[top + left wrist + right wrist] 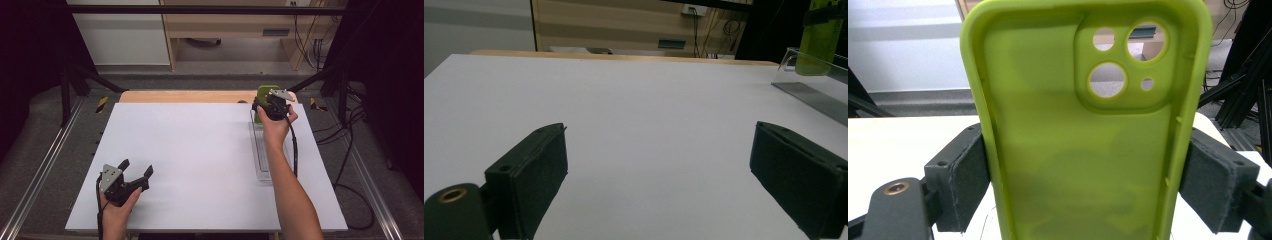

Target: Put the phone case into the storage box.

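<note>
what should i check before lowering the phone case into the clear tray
1. Grip on the case: ok. The right gripper is shut on the green phone case, a pad on each long edge.
2. Case upright: ok. It stands on end between the pads, camera holes at the top.
3. Case over the tray: ok. From the high view it sits at the far end of the clear tray.
4. Bottom edge lined up with the tray's slot: cannot tell, the edge is hidden.
5. Left gripper out of the way: ok. It is open, low at the near left of the table.
</note>
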The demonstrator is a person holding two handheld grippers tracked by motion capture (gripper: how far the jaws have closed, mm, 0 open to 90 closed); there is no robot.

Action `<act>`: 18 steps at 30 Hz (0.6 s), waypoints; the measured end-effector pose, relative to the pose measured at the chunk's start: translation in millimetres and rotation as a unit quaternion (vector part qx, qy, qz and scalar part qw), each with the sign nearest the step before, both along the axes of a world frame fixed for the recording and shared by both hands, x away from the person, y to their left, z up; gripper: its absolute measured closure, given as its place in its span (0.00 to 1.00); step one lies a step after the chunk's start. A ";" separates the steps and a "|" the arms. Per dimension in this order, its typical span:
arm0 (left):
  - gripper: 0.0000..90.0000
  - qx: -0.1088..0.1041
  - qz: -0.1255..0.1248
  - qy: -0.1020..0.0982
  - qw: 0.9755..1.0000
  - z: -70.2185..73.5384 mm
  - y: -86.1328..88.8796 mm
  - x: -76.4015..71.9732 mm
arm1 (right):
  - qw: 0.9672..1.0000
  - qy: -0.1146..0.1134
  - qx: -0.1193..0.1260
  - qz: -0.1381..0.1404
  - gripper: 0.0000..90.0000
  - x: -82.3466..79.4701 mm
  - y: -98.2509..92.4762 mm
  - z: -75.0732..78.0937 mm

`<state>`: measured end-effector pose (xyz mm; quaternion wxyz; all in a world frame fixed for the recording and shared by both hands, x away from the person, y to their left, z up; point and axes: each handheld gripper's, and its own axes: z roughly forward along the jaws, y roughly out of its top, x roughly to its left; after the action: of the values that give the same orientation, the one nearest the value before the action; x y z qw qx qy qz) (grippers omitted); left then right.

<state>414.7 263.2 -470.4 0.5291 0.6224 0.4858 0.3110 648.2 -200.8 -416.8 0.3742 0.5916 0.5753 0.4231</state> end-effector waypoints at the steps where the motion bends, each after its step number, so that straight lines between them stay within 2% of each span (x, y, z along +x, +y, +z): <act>1: 0.09 0.000 0.000 0.000 1.000 0.0 -0.1 0.0 | 1.000 0.001 0.000 0.001 0.18 0.0 0.4 -0.2; 18: 0.09 -0.001 -0.002 0.000 1.000 0.3 0.3 0.1 | 1.000 0.010 -0.002 0.002 0.18 0.8 2.8 -8.9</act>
<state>414.8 263.5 -470.1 0.5307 0.6227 0.4846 0.3095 649.0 -198.0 -425.7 0.3688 0.5942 0.5808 0.4167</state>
